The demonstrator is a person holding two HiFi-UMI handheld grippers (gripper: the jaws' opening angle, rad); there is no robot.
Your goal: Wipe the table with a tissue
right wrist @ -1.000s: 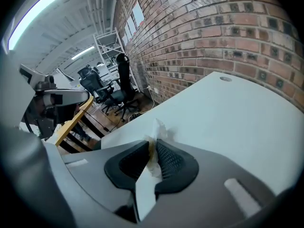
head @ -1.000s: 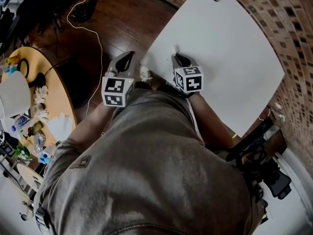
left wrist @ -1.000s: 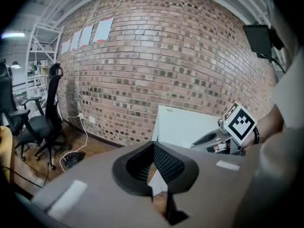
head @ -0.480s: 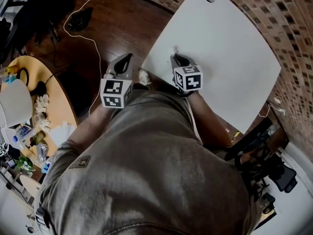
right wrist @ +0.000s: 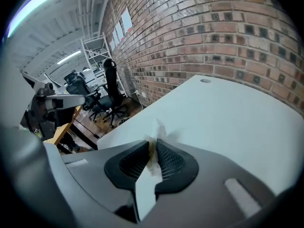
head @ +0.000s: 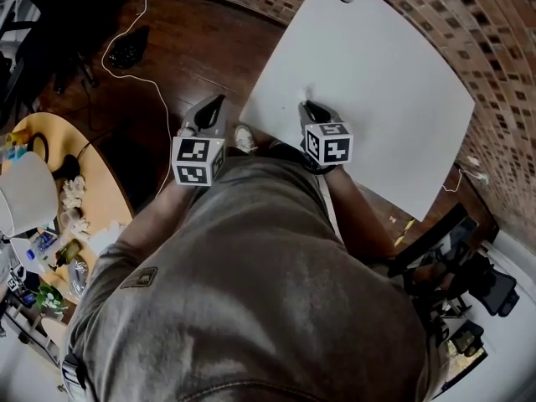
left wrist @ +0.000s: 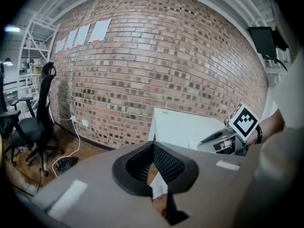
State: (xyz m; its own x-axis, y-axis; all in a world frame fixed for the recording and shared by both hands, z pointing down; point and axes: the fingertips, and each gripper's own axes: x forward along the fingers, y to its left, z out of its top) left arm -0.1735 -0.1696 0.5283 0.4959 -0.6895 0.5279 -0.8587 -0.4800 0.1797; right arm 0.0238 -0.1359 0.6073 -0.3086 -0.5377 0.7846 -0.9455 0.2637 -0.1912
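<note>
White tissue (right wrist: 156,128) stays clamped in my right claw (head: 306,107), pressed to the surface (head: 385,74) near its front edge. It has barely travelled, so most wiping remains. My left claw (head: 213,105) hangs closed off the surface.

Seemingly most of tissue (right wrist: 157,127) hides inside right gripper (right wrist: 152,144)

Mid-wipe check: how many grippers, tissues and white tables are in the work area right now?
grippers: 2 (left gripper, right gripper)
tissue: 1, pinched in the right gripper's fingers
white table: 1
total: 4
</note>
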